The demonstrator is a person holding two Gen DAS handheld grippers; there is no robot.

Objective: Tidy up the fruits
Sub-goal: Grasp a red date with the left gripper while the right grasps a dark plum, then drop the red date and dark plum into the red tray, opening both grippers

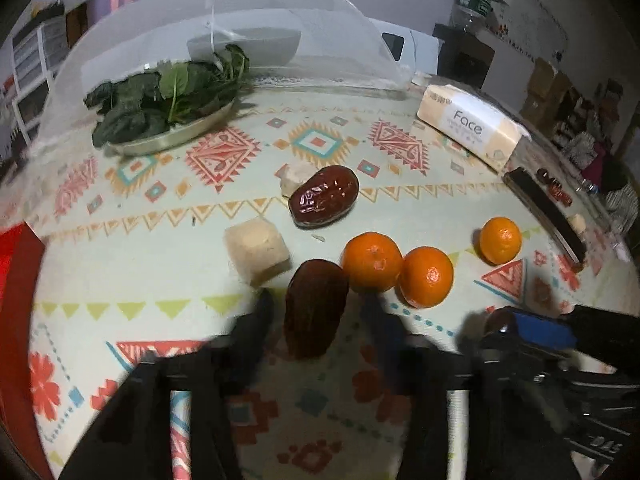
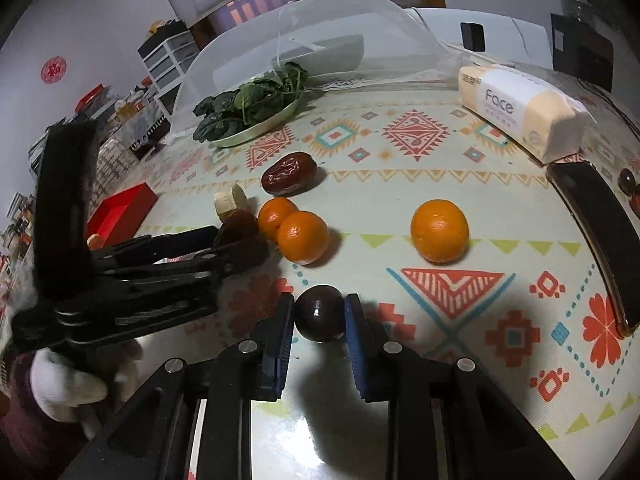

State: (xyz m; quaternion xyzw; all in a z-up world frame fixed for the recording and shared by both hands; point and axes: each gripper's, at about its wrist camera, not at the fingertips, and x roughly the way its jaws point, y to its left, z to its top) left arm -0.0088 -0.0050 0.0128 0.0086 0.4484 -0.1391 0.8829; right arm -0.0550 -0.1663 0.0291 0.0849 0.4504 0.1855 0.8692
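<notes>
My left gripper [image 1: 316, 308] has a brown date [image 1: 316, 320] standing between its blurred fingers. In the right wrist view the left gripper [image 2: 236, 240] has both fingers against that date [image 2: 238, 222], shut on it. My right gripper [image 2: 318, 314] is shut on a dark round fruit [image 2: 320, 314], its blue pads pressing both sides just above the table. Two mandarins [image 1: 372, 262] [image 1: 426, 276] touch each other beside the left gripper, and a third mandarin [image 1: 500, 240] lies apart to the right. A second, glossy date [image 1: 324, 196] lies farther back.
A pale cut chunk [image 1: 256, 250] sits left of the held date, a smaller pale chunk [image 1: 296, 178] behind. A plate of greens [image 1: 172, 136] stands under a mesh cover [image 1: 280, 20]. A tissue pack [image 1: 472, 124], a dark flat slab [image 2: 596, 236] and a red box [image 2: 120, 212] line the edges.
</notes>
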